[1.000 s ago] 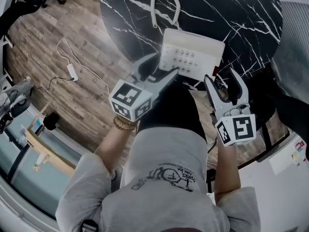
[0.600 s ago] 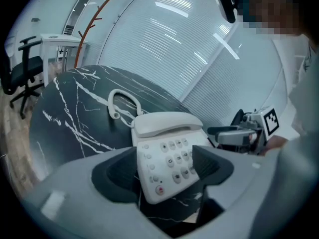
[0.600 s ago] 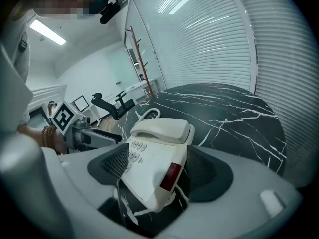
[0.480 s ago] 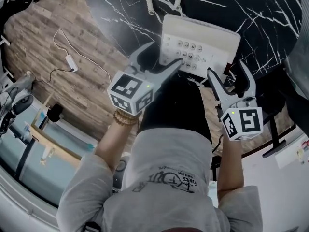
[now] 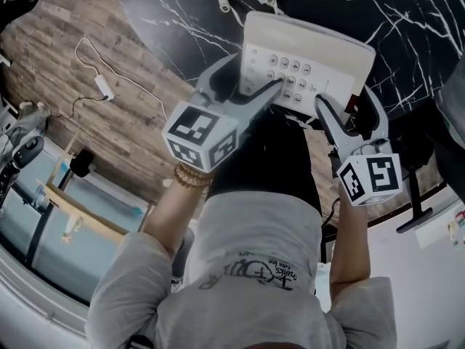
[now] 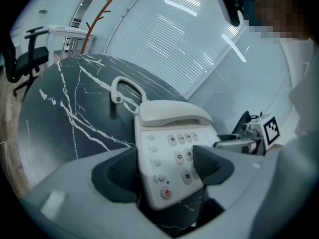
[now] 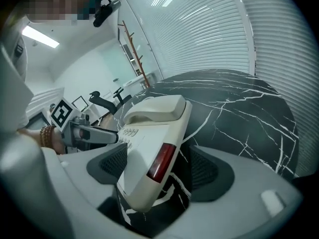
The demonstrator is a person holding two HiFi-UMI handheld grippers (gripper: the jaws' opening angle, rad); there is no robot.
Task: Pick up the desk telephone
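A white desk telephone (image 5: 320, 53) with its handset in the cradle sits near the front edge of the black marble table (image 5: 167, 20). My left gripper (image 5: 245, 80) is open, and the phone's near left corner (image 6: 167, 183) lies between its pads. One left finger (image 5: 270, 91) rests over the keypad. My right gripper (image 5: 346, 102) is open too, astride the phone's near right corner (image 7: 144, 183) with its red panel. I see a gap at the right pad (image 7: 207, 171). A coiled cord (image 6: 119, 89) runs off behind the phone.
The table edge curves just below the phone; wooden floor (image 5: 80, 35) lies to the left with a white cable and adapter (image 5: 102, 86). An office chair (image 6: 22, 59) stands beyond the table. White blinds (image 7: 209, 29) fill the background. Dark furniture (image 5: 429, 129) stands at the right.
Both grippers have come down and forward onto the phone with wider jaws. The phone's two near corners now lie between the pads.
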